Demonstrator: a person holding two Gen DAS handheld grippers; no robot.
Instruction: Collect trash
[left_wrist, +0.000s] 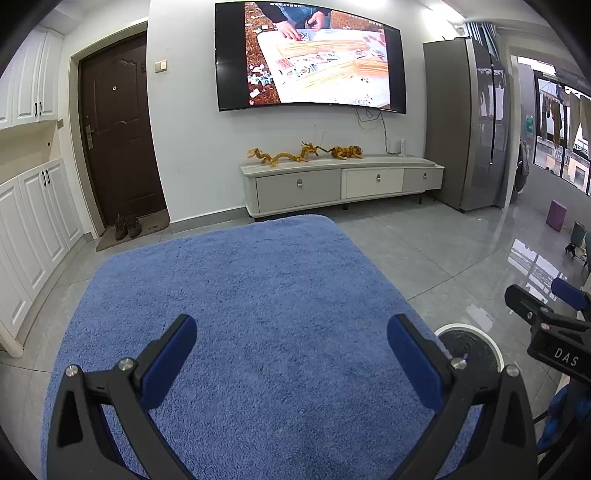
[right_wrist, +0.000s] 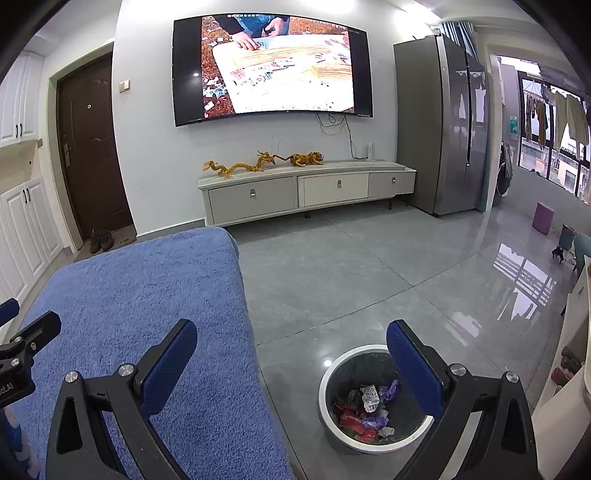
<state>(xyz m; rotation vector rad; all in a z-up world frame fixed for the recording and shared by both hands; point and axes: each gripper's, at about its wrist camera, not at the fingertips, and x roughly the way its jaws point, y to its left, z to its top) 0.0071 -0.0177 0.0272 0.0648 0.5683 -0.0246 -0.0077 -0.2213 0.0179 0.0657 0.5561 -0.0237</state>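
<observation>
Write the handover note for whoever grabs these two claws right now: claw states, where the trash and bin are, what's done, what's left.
Left claw: open, holding nothing, over the blue cloth.
Right claw: open, holding nothing, at the cloth's right edge, above the floor near the bin.
Bin: on the grey floor just right of the cloth, black liner in it. Crumpled wrappers, red, purple and clear, lie at its bottom.
Done: the trash in view is in the bin; no piece shows on the cloth in either view.
Left: probably nothing on the cloth. Check the parts hidden behind the claws and the floor nearby before stopping.
</observation>
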